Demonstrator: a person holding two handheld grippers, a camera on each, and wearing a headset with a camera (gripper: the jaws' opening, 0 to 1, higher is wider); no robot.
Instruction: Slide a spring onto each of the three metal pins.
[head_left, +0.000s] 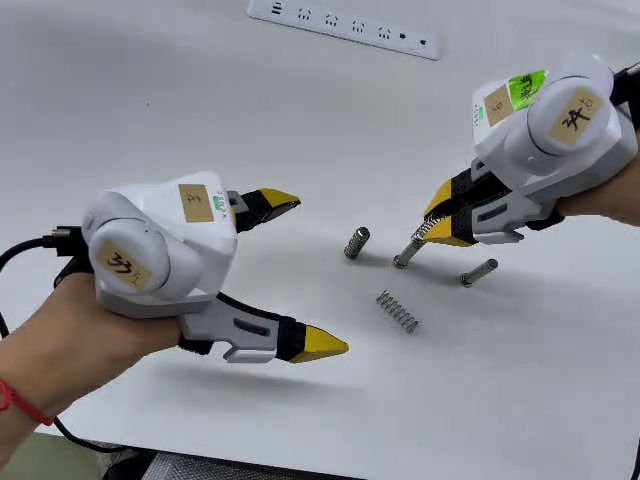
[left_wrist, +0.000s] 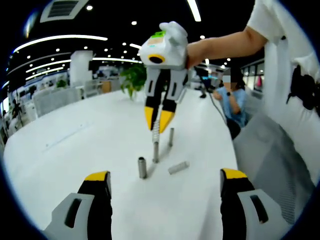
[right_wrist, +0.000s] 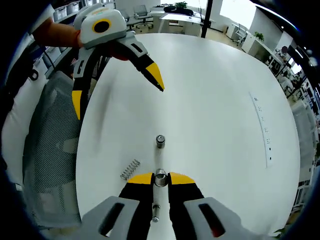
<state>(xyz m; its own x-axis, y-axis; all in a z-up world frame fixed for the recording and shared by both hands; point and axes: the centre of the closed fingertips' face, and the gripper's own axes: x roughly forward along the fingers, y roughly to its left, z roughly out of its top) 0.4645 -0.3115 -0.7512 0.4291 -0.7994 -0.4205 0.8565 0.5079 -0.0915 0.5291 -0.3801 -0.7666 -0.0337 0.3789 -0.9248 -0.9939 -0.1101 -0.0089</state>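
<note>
My right gripper (head_left: 436, 225) is shut on a spring (head_left: 424, 232), tilted over the top of the middle pin (head_left: 406, 254). Left of it stands a thicker pin (head_left: 357, 241) whose shaft looks ribbed like a coil. A third pin (head_left: 479, 271) stands to the right, bare. A loose spring (head_left: 397, 311) lies on the white table in front of them. My left gripper (head_left: 305, 270) hovers open at the lower left, holding nothing. The left gripper view has the held spring (left_wrist: 157, 132) just above the middle pin (left_wrist: 155, 150). In the right gripper view the spring (right_wrist: 160, 175) sits between the yellow tips.
A white power strip (head_left: 345, 27) lies at the far edge of the table (head_left: 150, 90). The near table edge (head_left: 300, 462) runs close below my left gripper. A person (left_wrist: 235, 100) sits beyond the table in the left gripper view.
</note>
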